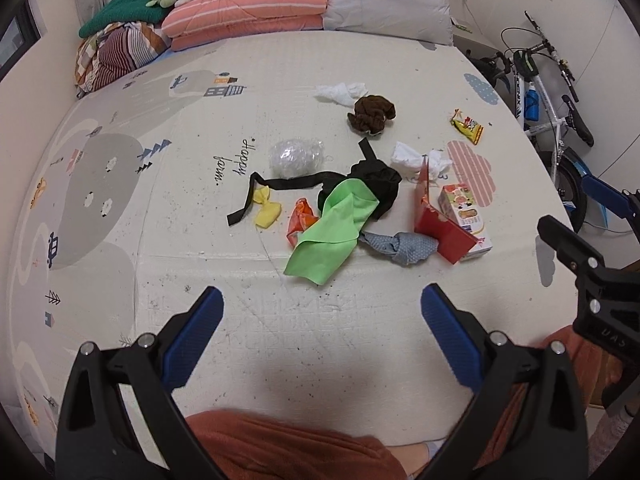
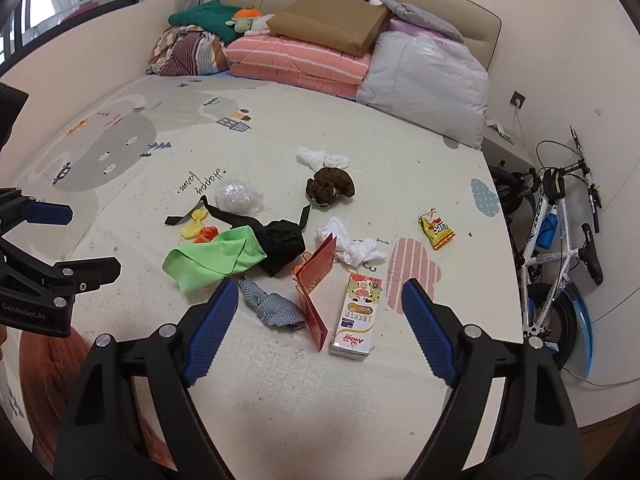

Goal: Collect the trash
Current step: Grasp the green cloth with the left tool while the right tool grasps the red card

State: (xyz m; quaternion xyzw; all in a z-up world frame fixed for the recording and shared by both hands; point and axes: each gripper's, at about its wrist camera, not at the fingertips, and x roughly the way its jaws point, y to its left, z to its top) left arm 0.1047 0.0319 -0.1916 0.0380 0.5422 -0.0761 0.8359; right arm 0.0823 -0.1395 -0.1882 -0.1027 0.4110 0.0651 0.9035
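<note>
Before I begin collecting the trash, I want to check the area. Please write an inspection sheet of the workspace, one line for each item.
Surface: printed play mat on the bed, speckled with dark crumbs.
Job's things: milk carton lying flat; folded red card standing beside it; yellow snack wrapper apart, toward the mat's edge; two crumpled tissues; clear plastic wad; yellow wrapper; orange wrapper.
Clutter: green cloth overlapping a black garment; grey dotted cloth; brown scrunchie; folded bedding at the headboard.
Grippers: left gripper and right gripper, jaws open, holding nothing.
Cables: cord from wall socket.
Surroundings: bicycle beside the bed.
</note>
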